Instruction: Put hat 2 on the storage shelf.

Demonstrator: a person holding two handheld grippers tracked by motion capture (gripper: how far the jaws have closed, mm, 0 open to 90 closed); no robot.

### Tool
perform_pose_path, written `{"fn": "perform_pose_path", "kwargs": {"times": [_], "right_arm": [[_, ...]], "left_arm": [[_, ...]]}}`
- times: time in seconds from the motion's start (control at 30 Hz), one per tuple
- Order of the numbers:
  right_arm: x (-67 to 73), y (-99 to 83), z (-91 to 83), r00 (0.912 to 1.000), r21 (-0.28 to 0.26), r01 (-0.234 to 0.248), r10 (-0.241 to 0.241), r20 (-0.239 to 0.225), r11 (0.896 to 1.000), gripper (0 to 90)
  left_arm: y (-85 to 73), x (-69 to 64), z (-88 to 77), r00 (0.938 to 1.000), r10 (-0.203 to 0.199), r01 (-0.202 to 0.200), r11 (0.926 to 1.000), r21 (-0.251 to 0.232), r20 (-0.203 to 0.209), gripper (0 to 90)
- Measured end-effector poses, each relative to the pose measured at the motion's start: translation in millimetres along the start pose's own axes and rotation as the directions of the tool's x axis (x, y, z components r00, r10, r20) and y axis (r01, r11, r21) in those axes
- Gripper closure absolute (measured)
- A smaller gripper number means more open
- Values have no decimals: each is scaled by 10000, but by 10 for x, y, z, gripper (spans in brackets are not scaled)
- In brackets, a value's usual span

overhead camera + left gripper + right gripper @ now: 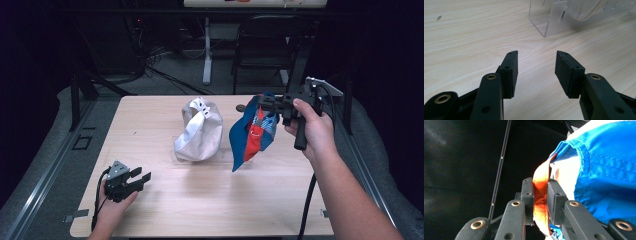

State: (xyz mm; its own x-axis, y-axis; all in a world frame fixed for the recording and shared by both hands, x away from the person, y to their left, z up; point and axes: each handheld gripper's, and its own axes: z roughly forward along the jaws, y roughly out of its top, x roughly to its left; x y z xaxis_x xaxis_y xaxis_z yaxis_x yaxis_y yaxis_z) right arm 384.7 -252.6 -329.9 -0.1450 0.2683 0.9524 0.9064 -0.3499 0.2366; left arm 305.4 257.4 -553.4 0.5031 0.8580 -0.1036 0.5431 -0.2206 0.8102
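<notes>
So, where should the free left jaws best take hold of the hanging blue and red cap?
Probably the lower free edge of the blue and red cap, approached from the left side. The right gripper already pinches the cap's orange-lined top edge, so the fabric hangs down toward the table, its bottom tip pointing left-down. The left gripper is open and rests at that side.

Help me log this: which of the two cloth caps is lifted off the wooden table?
The blue and red cloth cap, pinched by its orange-edged strap in the right gripper and hanging in the air. The silver-white cloth cap sits on the clear acrylic stand.
</notes>
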Motion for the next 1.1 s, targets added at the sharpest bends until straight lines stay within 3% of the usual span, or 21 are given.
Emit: {"fn": "perform_pose_path", "kwargs": {"times": [0.5, 1.1], "right_arm": [[18, 321, 158, 9997, -313, -83, 90, 215, 9995, 776], [-110, 433, 226, 9949, -531, -34, 88, 1002, 9986, 775]], "left_arm": [[0, 14, 3, 10000, 14, -14, 9999, 141, 8, 538], [-3, 14, 11, 10000, 12, -12, 9999, 114, 0, 538]]}}
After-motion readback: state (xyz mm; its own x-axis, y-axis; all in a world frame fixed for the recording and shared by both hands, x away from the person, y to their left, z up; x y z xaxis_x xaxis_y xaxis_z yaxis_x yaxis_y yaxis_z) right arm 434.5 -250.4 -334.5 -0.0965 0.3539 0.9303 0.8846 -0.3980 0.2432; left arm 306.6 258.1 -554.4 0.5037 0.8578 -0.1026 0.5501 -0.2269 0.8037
